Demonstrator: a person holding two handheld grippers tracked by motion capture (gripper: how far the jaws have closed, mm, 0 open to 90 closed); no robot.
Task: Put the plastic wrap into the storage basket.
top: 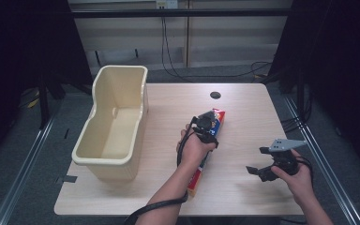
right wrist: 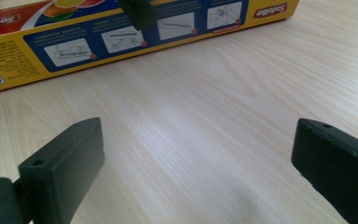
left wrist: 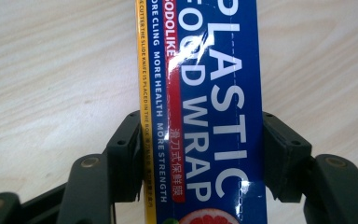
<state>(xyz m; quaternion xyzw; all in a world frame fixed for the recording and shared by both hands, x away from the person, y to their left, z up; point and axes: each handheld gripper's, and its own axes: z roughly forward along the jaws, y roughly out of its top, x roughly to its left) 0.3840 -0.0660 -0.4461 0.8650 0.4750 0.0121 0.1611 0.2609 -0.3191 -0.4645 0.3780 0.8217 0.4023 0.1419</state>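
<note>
A long box of plastic food wrap (top: 218, 117), blue, red and yellow, lies flat on the wooden table (top: 248, 112), running from the middle toward the front edge. My left gripper (top: 206, 127) comes down on it from above. In the left gripper view the two black pads press on the long sides of the box (left wrist: 209, 93), so the left gripper (left wrist: 200, 154) is shut on it. My right gripper (top: 258, 160) rests near the front right of the table, a little to the right of the box. It (right wrist: 196, 163) stands open over bare wood, with the box's yellow side (right wrist: 121, 32) beyond it.
A tall cream plastic bin (top: 117, 168) stands at the table's left, its opening upward and nothing inside. A dark round hole (top: 215, 95) sits near the table's back edge. Cables hang along the wall behind. Bare wood lies between the box and the right gripper.
</note>
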